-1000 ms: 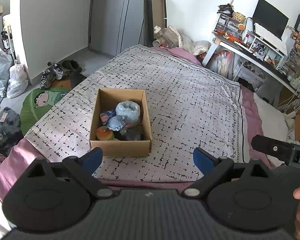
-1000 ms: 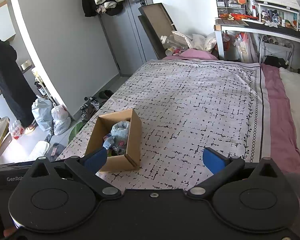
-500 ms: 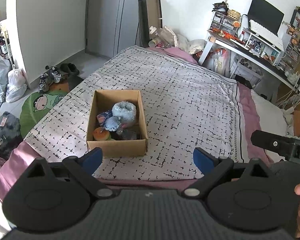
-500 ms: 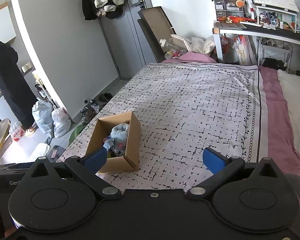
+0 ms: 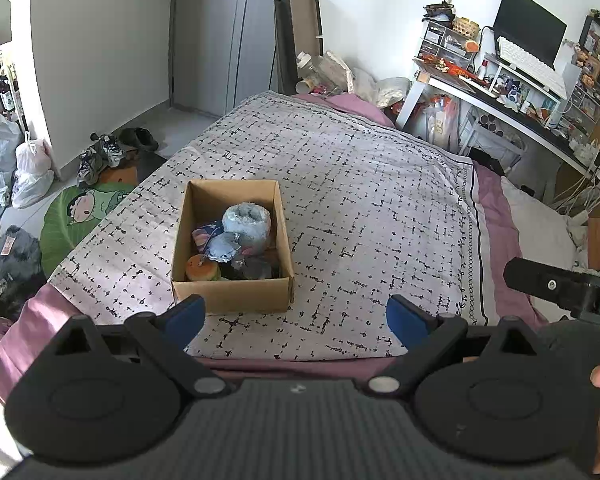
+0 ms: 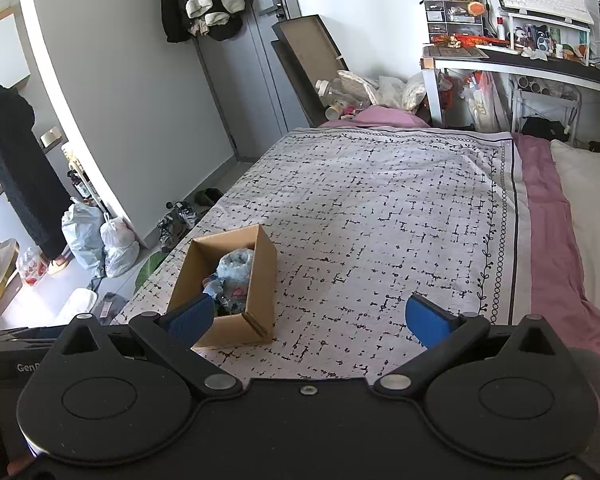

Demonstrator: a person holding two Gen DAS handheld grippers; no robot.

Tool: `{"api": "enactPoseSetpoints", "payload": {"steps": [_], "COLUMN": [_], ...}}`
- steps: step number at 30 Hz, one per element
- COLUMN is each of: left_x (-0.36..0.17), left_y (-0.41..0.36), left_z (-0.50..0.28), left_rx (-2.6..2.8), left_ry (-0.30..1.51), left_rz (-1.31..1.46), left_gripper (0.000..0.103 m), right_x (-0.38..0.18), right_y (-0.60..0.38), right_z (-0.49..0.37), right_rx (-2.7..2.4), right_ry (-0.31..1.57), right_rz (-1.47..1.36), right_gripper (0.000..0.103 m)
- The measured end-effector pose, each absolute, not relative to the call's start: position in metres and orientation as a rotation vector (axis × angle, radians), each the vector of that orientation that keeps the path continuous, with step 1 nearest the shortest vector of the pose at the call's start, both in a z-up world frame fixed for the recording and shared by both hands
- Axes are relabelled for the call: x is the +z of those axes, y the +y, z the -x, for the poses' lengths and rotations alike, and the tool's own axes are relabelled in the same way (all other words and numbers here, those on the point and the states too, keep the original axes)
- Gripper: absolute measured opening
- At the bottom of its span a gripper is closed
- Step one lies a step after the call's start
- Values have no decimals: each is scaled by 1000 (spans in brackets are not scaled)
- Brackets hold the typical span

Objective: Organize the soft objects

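A cardboard box (image 5: 230, 302) stands on the patterned bedspread (image 5: 360, 200) near the bed's front left edge. It holds several soft objects: a light blue fuzzy roll (image 5: 247, 226), a blue plush (image 5: 222, 247), an orange round toy (image 5: 201, 270) and dark items. The box also shows in the right wrist view (image 6: 262, 276). My left gripper (image 5: 296, 320) is open and empty, held back from the box. My right gripper (image 6: 310, 320) is open and empty, to the right of the box and above the bedspread.
Bags (image 5: 28, 172), shoes (image 5: 100, 156) and a green mat (image 5: 80, 212) lie on the floor left of the bed. A cluttered desk (image 5: 512, 92) stands at the back right. A white pillow (image 6: 588, 208) lies at the right. The right gripper's body (image 5: 560, 290) shows in the left wrist view.
Both grippers have pulled back and risen slightly, so the box looks a little farther away. The jaws stay open and empty.
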State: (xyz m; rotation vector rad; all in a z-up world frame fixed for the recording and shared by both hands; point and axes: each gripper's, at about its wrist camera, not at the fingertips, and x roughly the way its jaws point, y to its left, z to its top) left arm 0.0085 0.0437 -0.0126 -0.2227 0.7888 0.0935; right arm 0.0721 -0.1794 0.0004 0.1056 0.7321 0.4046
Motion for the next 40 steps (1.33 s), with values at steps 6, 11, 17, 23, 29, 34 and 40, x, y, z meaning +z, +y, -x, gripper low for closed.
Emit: {"api": "enactPoseSetpoints", "payload": {"steps": [6,11,17,23,29,34,40], "left_x": [-12,-12,-12,-12,-12,-12,-19], "left_y": [44,44,45,44,44,44,52], "left_z": [-9,-9,-9,-9,-8,-6,-4], "left_rx": [91,92,90,90,85,104,113], "left_ry": [784,783,782,780,781,770,764], "left_rz": [224,225,226,228,228,234,242], "left_gripper": [96,96,96,96,96,96,96], "right_x": [-1,-2,-3,-3,-4,-6,-16], "right_y": [-179,-179,-180,-180,-180,-180,-171], "right_z": [-71,-71,-71,-71,-71,-70,-72], "right_rx": [393,382,379,379,375,376,380], "right_ry": [731,733,732,732,733,734,752], "right_rz": [-96,-87,-85,-85,-86,-83,-70], "right_gripper": [103,103,103,103,103,103,103]}}
